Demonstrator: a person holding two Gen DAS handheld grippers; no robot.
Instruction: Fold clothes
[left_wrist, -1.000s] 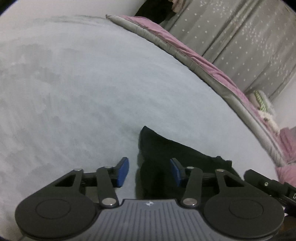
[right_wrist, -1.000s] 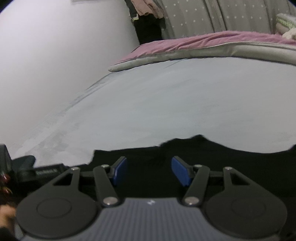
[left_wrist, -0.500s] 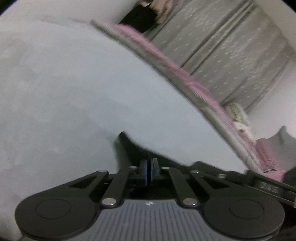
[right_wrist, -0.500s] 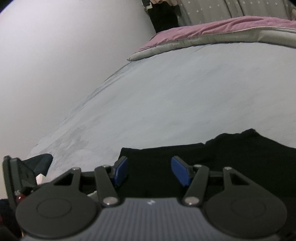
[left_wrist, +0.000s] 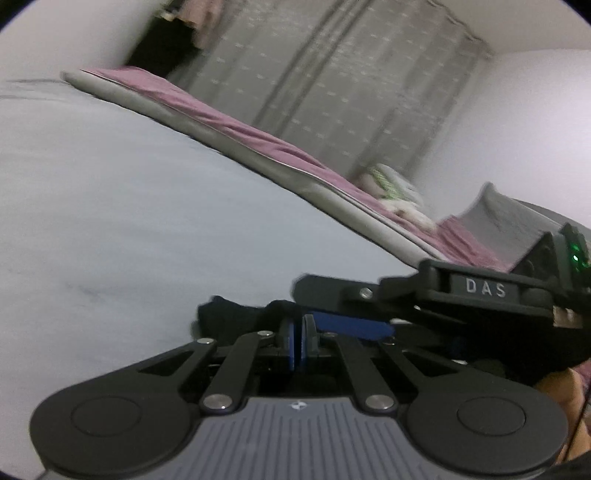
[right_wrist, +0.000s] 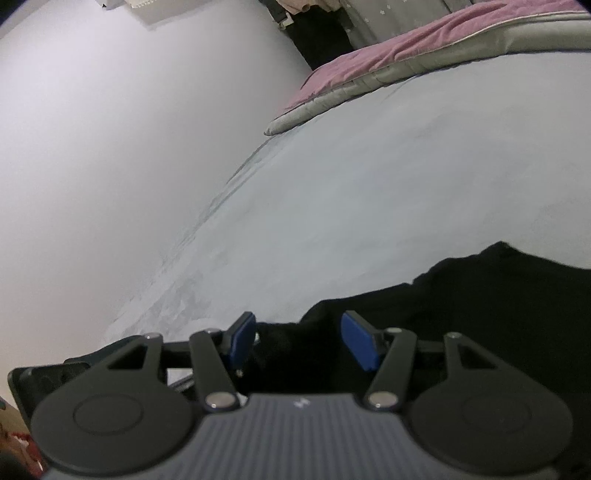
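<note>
We count one black garment (right_wrist: 480, 314) lying on one pale grey bed sheet (right_wrist: 388, 184), and one quilt, pink on top and grey beneath (left_wrist: 229, 125), along the sheet's far edge. We see two grippers: the left gripper (left_wrist: 297, 341) and the right gripper (right_wrist: 297, 338), each with two blue pads. Behind the bed we make out one dotted grey curtain (left_wrist: 332, 92) and one small blurred pile of pale things (left_wrist: 395, 192) that we cannot count apart.

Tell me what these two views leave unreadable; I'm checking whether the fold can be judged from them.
- Black garment: kind and full shape unknown; the right wrist view's edge and the right tool cut it off.
- Left tool: pads closed, but whether cloth is pinched is hidden in the left wrist view.
- Curtain: blurred.
</note>
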